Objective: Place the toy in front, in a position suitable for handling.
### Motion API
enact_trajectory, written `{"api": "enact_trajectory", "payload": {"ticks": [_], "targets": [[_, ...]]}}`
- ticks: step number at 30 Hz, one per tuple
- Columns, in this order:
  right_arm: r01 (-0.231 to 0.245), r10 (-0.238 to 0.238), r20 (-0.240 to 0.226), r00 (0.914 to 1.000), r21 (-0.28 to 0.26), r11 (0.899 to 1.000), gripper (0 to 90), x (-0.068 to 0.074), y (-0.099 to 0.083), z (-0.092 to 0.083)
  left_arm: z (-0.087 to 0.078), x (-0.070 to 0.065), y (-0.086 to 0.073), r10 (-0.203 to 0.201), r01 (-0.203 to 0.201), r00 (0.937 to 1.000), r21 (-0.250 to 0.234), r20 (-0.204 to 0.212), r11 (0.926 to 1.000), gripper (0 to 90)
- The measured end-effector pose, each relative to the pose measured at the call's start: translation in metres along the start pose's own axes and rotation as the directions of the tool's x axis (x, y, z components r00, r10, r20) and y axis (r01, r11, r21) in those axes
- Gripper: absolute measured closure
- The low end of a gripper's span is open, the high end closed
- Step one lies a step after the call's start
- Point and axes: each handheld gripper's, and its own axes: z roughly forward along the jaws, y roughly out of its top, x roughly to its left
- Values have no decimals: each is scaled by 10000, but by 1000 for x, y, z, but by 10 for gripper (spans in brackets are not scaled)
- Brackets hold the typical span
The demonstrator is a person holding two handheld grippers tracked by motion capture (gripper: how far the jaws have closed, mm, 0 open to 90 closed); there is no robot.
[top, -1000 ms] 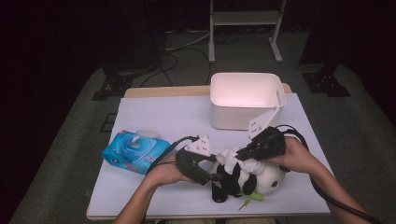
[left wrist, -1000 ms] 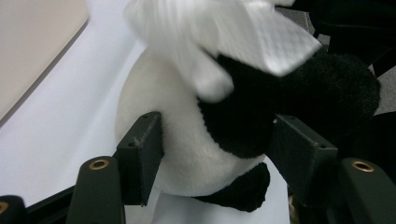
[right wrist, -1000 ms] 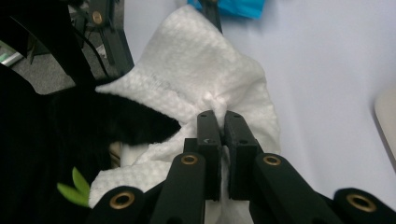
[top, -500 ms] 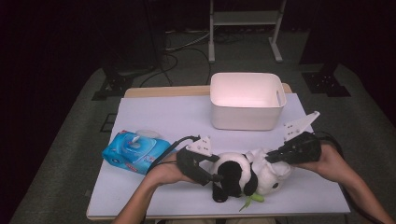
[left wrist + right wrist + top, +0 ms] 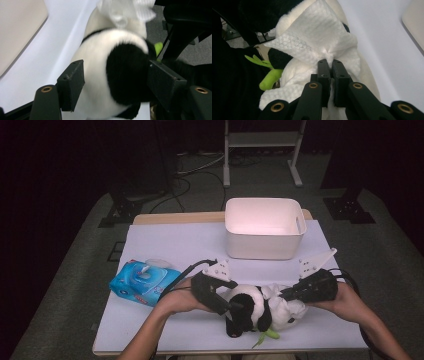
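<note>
A plush panda (image 5: 250, 307) is seen lying on the white surface (image 5: 175, 245), in front of the white tub (image 5: 263, 227) and near the front edge. The left hand-held gripper (image 5: 235, 306) is set around the panda's black-and-white body from the panda's left side; its jaws have just been opening and stand apart, the right jaw lying against the black fur while a thin gap is seen at the left jaw, so no firm clamp is shown. The right hand-held gripper (image 5: 329, 65) is brought in from the panda's right side, and its jaws are pressed together on a pinch of white wet wipe (image 5: 317, 32), which is draped over the panda's pale fur. A green stalk (image 5: 268, 77) is seen sticking out at the panda's front side. A blue pack of wipes (image 5: 142, 281) lies left of the panda, its lid open. The tub, behind the panda, appears empty as far as its inside can be seen. Beyond the surface a grey carpeted floor (image 5: 380, 250), cables and the feet of a metal stand (image 5: 260, 150) are seen in a dark room.
</note>
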Motion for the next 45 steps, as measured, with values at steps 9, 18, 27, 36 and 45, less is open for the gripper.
{"api": "enact_trajectory", "payload": {"ticks": [9, 18, 27, 36, 45], "targets": [[298, -298, -24, 9996, 72, 9995, 855, 4, 8, 10, 24, 0, 18, 311, -327, 9993, 823, 212, 9961, 267], [237, -239, -166, 9996, -154, 9996, 855, 4, 8, 14, 38, 7, 24, 249, -283, 9994, 1425, 254, 9894, 260], [372, -372, -108, 9993, 14, 9993, 855, 3, 9, 16, 61, 5, 28, 402, -434, 9990, 2139, 194, 9759, 183], [252, -252, -31, 9997, -168, 9995, 854, 0, 8, 14, 58, 6, 26, 771, -765, 9970, 1879, 46, 9792, 433], [274, -251, 379, 9990, -607, 9978, 853, -15, 22, -1, 37, 14, 33, 1420, -1222, 9847, 1805, -1013, 9760, 509]]}}
